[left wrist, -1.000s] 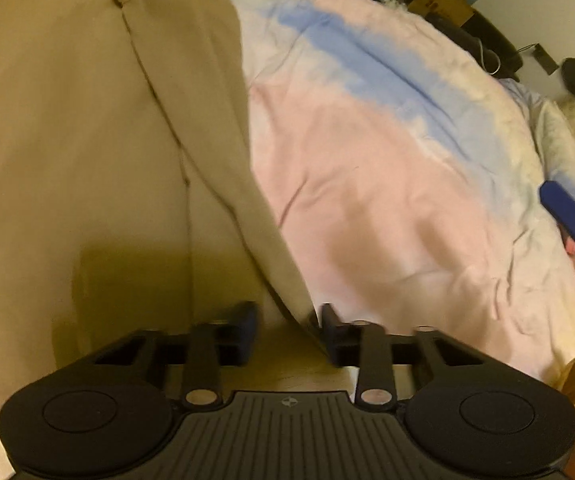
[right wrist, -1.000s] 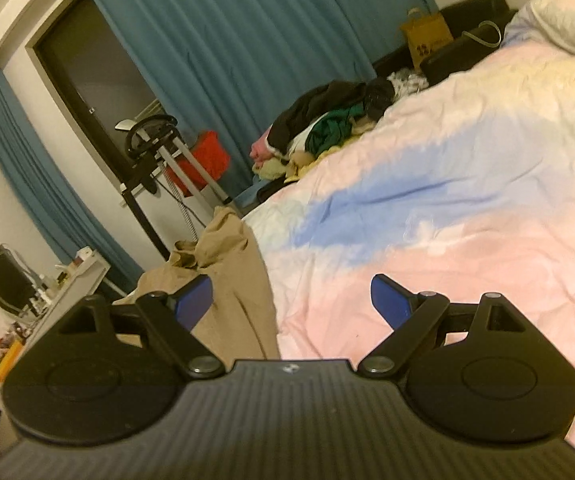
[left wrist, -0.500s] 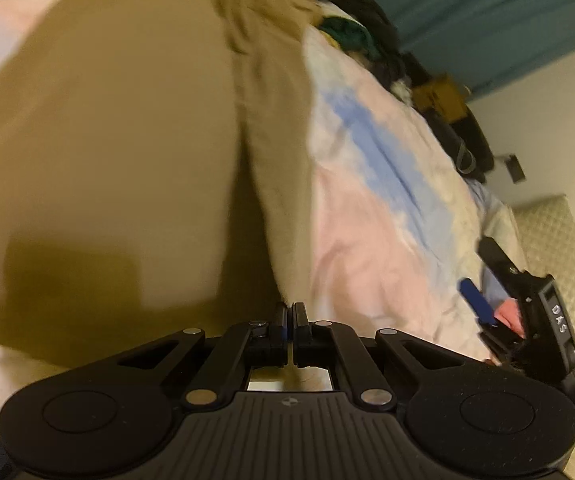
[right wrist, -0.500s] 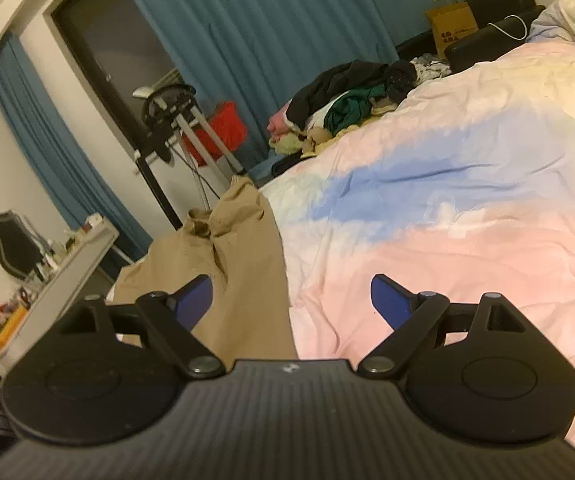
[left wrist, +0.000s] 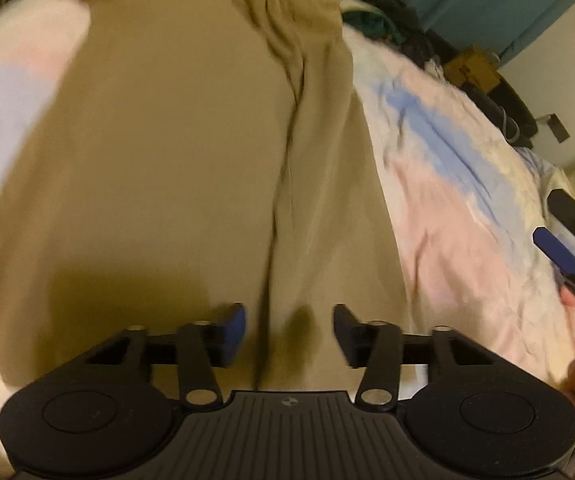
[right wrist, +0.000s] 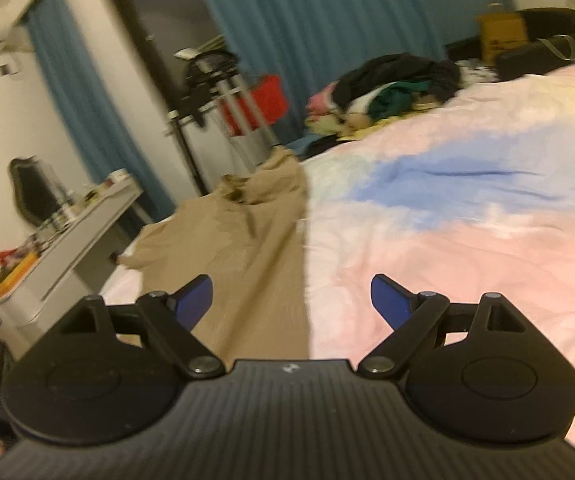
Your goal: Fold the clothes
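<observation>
My left gripper [left wrist: 289, 334] is right over the near end of the tan trousers [left wrist: 191, 168], jaws opening, nothing pinched. They run lengthwise away from me toward the clothes pile [right wrist: 391, 84] on the bed [right wrist: 467, 240]. My right gripper [right wrist: 291, 300], spread wide and empty, sits off their right edge.

Ahead of right gripper [right wrist: 291, 300]: open duvet [right wrist: 467, 240], no obstruction. Clothes pile [right wrist: 387, 88] blocks far end. Tan garment [left wrist: 167, 180] fills surface under and ahead of left gripper [left wrist: 289, 330].
</observation>
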Action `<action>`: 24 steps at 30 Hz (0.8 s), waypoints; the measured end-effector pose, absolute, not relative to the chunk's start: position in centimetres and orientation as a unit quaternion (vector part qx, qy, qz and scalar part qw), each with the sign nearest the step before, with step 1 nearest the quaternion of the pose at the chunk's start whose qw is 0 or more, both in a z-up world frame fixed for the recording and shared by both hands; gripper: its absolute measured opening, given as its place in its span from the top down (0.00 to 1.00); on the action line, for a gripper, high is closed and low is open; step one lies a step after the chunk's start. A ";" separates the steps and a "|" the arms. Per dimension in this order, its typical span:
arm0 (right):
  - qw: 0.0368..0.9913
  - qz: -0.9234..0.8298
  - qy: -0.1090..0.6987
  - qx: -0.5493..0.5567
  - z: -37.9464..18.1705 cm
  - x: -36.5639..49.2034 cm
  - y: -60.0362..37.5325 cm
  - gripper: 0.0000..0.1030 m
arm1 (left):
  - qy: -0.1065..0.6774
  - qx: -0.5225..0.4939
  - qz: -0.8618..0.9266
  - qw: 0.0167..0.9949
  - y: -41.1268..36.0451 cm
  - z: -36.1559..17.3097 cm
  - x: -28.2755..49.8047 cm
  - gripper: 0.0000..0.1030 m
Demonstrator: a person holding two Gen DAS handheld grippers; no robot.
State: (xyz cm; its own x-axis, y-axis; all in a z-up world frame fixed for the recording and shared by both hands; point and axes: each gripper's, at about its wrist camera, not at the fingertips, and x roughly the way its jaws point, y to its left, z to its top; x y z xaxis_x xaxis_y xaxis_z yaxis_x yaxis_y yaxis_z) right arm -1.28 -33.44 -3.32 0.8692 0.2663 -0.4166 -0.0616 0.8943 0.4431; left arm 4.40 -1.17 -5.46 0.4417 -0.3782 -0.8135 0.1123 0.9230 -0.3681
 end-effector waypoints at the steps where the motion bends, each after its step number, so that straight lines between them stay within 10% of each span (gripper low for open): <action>1: 0.943 0.101 0.243 0.206 -3.1 -0.6 -33.0 0.16 | 0.492 -0.122 -0.139 0.851 -1.2 -4.7 4.9 0.37; 4: 0.938 0.138 0.254 0.192 -2.4 2.4 -31.3 0.16 | 0.445 -0.082 -0.116 0.884 -1.2 -2.8 6.9 0.18; 21: 0.939 0.161 0.302 0.026 -7.8 32.3 -15.7 0.33 | 0.341 -0.105 -0.063 0.932 5.8 -7.1 13.4 0.18; 24: 0.935 0.152 0.321 0.009 -9.7 34.9 -14.1 0.59 | 0.334 -0.109 -0.056 0.934 7.0 -7.3 14.1 0.18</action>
